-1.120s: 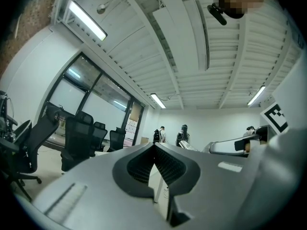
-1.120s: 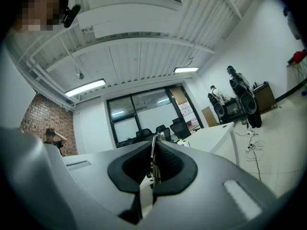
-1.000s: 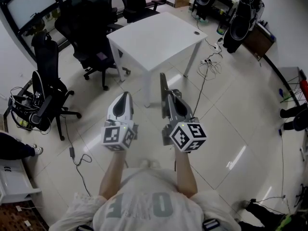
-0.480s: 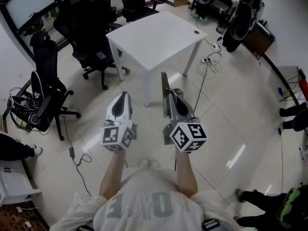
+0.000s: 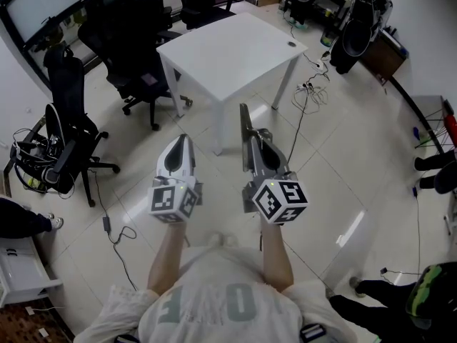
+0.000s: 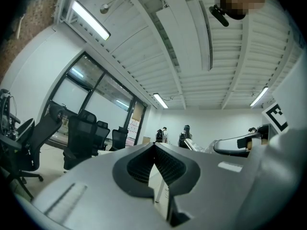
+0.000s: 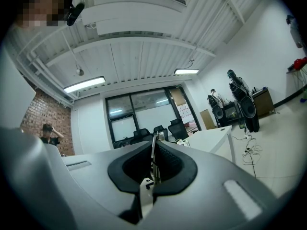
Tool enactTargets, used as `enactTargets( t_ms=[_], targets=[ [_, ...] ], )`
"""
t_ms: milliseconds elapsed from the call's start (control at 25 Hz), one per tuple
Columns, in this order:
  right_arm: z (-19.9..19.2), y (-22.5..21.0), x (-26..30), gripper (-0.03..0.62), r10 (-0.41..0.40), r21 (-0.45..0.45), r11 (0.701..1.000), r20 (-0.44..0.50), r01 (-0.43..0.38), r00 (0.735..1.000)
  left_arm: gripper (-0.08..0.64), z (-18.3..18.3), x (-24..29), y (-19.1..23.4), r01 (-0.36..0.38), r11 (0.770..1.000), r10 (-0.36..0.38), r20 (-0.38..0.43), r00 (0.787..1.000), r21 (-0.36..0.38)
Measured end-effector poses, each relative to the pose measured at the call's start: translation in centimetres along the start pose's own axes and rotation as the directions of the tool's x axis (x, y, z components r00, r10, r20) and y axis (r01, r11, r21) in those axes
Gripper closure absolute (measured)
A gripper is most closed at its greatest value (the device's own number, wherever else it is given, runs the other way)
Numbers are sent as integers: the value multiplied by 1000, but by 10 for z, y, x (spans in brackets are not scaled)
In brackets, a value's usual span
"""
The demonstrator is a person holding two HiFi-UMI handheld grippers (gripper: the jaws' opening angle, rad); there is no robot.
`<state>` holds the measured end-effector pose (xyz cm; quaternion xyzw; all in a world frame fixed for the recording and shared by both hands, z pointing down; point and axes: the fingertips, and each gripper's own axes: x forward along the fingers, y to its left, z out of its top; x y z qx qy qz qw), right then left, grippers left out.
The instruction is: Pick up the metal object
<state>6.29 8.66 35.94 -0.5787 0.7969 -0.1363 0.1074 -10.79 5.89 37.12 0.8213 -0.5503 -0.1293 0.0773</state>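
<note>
The metal strip [image 5: 243, 120] is poking out toward the far white table [image 5: 228, 48], up over the floor. The left claw [image 5: 184, 141] is sitting closed and empty. The right claw [image 5: 255, 140] is pinching the strip.

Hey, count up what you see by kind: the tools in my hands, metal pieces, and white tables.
Tools: 2, the left tool and the right tool
Metal: 1, the metal strip clamped in the right tool
Tables: 1, the white table
Total: 4
</note>
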Motion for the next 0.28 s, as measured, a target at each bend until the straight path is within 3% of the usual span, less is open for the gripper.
enactTargets(
  t_ms=[280],
  targets=[
    [3, -1, -4, 569, -5, 4, 1000, 11, 5, 1000, 559, 1, -2, -2, 4, 1000, -4, -2, 1000, 5]
  ],
)
